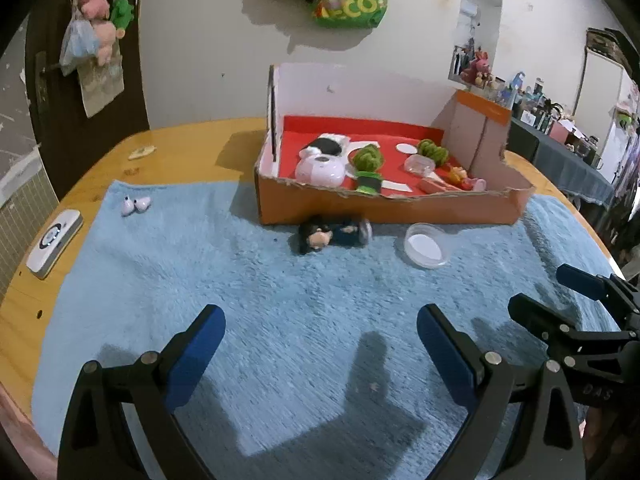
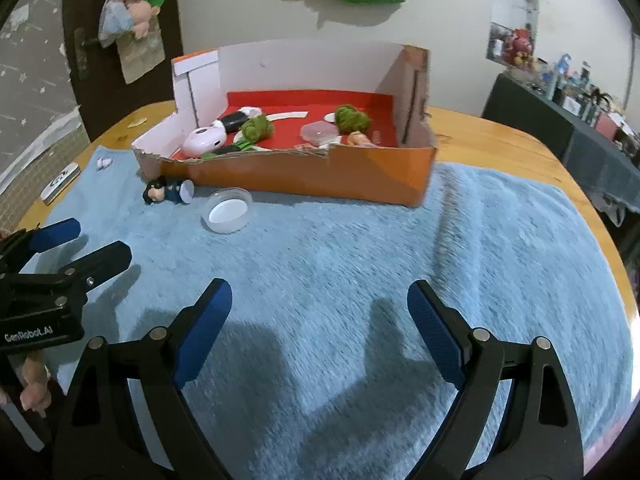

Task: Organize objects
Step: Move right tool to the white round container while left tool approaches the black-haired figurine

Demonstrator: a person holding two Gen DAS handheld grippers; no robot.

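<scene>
An orange cardboard box (image 1: 384,206) (image 2: 304,176) with a red floor stands at the back of the blue towel (image 1: 280,340) (image 2: 360,280). It holds a pink case (image 1: 320,171) (image 2: 202,141), green toys (image 1: 367,160) (image 2: 260,128) and small figures. A dark toy figure (image 1: 332,234) (image 2: 166,192) lies on the towel against the box front, beside a clear round lid (image 1: 426,245) (image 2: 228,210). Two white earbuds (image 1: 136,205) (image 2: 103,163) lie at the towel's far left. My left gripper (image 1: 320,344) (image 2: 76,246) is open and empty above the towel. My right gripper (image 2: 320,316) (image 1: 560,292) is open and empty to its right.
The towel covers a wooden table (image 1: 180,148) (image 2: 500,148). A white flat device (image 1: 54,242) (image 2: 60,183) lies at the table's left edge. A wall with hanging bags and plush toys (image 1: 100,8) stands behind. A cluttered dark table (image 1: 560,152) stands at the right.
</scene>
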